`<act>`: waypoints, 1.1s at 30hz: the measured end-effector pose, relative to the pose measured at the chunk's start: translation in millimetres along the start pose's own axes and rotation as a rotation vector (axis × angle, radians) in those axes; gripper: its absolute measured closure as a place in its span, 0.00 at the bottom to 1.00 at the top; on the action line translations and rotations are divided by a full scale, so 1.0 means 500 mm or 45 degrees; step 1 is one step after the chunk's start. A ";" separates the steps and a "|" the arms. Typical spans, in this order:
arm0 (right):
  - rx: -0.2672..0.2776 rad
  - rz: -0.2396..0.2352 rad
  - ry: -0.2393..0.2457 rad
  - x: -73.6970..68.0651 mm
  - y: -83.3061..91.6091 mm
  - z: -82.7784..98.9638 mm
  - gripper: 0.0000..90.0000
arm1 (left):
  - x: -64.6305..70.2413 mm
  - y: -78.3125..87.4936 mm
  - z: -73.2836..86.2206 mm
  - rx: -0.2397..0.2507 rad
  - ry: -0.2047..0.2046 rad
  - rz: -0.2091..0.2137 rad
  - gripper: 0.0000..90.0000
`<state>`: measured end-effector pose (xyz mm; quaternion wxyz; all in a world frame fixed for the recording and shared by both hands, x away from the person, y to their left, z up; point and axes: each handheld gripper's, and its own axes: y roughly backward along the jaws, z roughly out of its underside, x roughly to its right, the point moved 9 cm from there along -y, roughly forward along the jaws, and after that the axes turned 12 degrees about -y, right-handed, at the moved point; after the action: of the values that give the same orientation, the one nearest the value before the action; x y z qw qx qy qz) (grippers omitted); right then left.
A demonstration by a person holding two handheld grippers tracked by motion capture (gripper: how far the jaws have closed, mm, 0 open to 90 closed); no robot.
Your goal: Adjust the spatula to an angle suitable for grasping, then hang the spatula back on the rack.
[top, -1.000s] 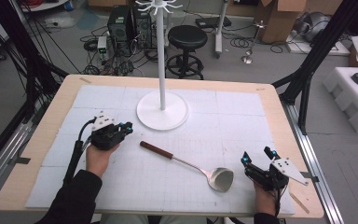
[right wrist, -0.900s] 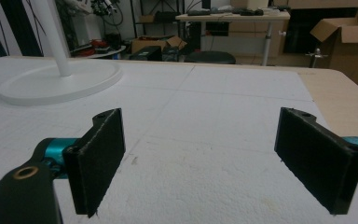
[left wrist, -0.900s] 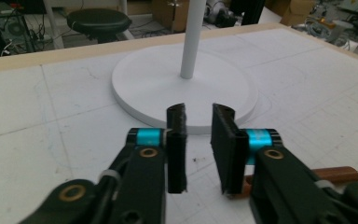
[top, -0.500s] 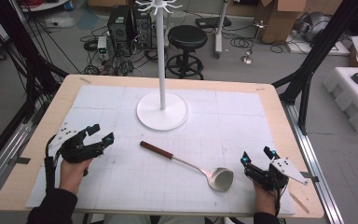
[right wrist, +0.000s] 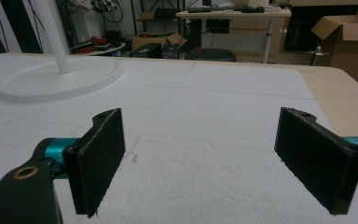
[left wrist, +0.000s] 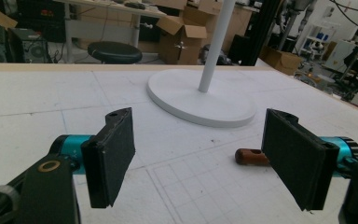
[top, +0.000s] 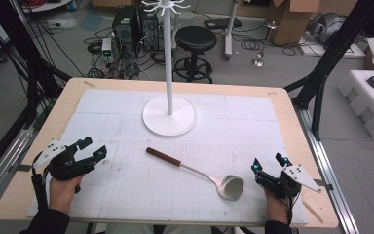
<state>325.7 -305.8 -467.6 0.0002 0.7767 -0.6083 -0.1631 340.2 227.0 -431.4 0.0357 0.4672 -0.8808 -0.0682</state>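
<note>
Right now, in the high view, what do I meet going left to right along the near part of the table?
Left hand-held gripper → ladle's wooden handle → ladle's metal bowl → right hand-held gripper.

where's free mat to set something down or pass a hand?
Bare mat: the strip between the left gripper and the ladle handle, the far corners either side of the stand base, and the right side beyond the right gripper. Crowded: centre, where the ladle lies diagonally just in front of the base, bowl close to the right gripper.
</note>
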 end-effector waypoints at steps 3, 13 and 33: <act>0.000 0.004 0.004 0.001 -0.001 0.000 0.17 | -0.008 0.009 0.000 0.006 0.011 -0.012 0.29; -0.038 0.002 -0.057 0.008 -0.006 0.000 0.17 | -0.016 0.028 0.020 0.015 -0.006 -0.018 0.28; -0.397 -0.508 0.149 -0.204 -0.005 -0.031 0.23 | 0.007 0.020 0.024 0.047 -0.077 0.006 0.29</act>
<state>310.9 -211.6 -427.8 0.1230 0.8801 -0.4095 -0.2065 328.7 230.6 -441.8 0.0006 0.4636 -0.8836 -0.0661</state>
